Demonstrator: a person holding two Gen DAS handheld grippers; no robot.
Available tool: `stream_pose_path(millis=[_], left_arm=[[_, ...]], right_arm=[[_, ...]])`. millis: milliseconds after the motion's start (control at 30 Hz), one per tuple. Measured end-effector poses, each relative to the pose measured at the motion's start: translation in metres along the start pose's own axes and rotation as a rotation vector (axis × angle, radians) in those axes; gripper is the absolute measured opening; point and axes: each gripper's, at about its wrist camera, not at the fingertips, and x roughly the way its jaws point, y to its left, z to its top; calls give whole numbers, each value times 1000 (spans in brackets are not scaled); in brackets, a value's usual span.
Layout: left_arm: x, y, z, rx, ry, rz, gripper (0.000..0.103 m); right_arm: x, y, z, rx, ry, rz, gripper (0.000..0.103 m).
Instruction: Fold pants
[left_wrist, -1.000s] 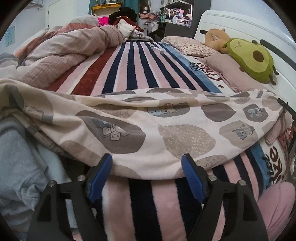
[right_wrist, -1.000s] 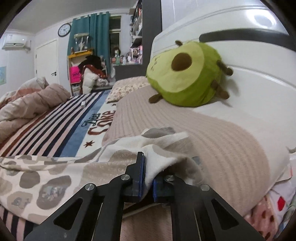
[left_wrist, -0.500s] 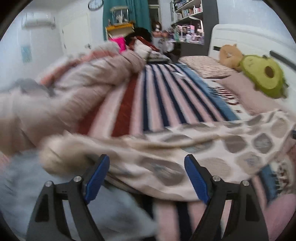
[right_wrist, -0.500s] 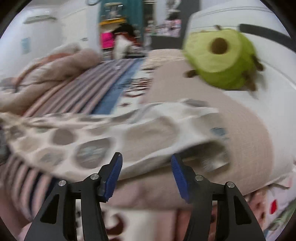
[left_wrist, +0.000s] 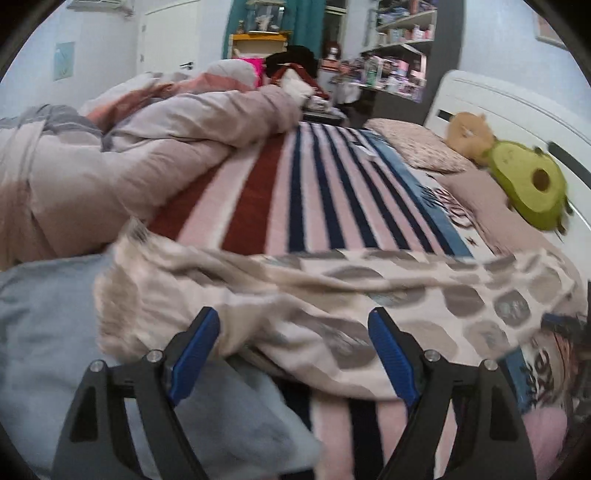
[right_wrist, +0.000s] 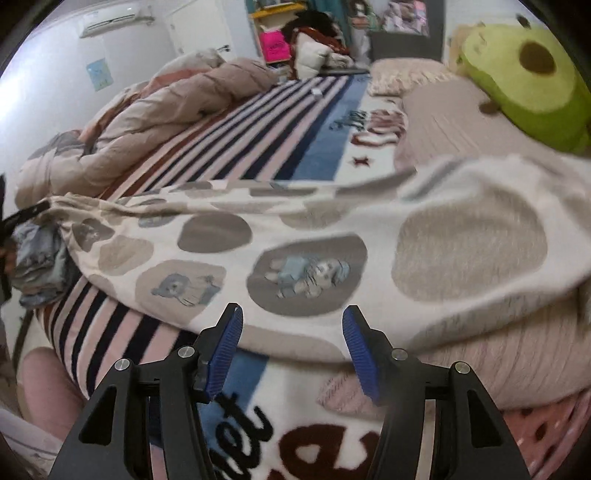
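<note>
Pants (right_wrist: 332, 236) lie folded lengthwise across the striped bed (left_wrist: 314, 192), left gripper (left_wrist: 295, 354) and right gripper (right_wrist: 291, 343) both released, holding nothing; crosswise folds look left to do.

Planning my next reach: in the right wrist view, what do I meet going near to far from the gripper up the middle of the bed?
right gripper, open → patterned pants spread across the bed → striped blanket → pile of clothes beyond the bed.
</note>
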Motion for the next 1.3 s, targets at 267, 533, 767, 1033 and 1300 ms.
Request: stream_pose_path(millis=[267,533,767,1033,1300], left_arm=[[5,-46,-17,39,30,-105,80],[17,-62,-17,69,46,-107,80],[28,-59,-20,50,61,-97,80],[31,-65,-20,64,62,-93,80],[25,-75,-16,75,40,-117,80]], right_arm=[[-59,-62,-14,213,-175,-249,65],[-55,-101,13,295,-313,-249,74],[-33,-114,46,282,-397,-300,51],[-44,-107,52,221,-464,-374,5],[-111,-133,39,233,-498,-511,1]])
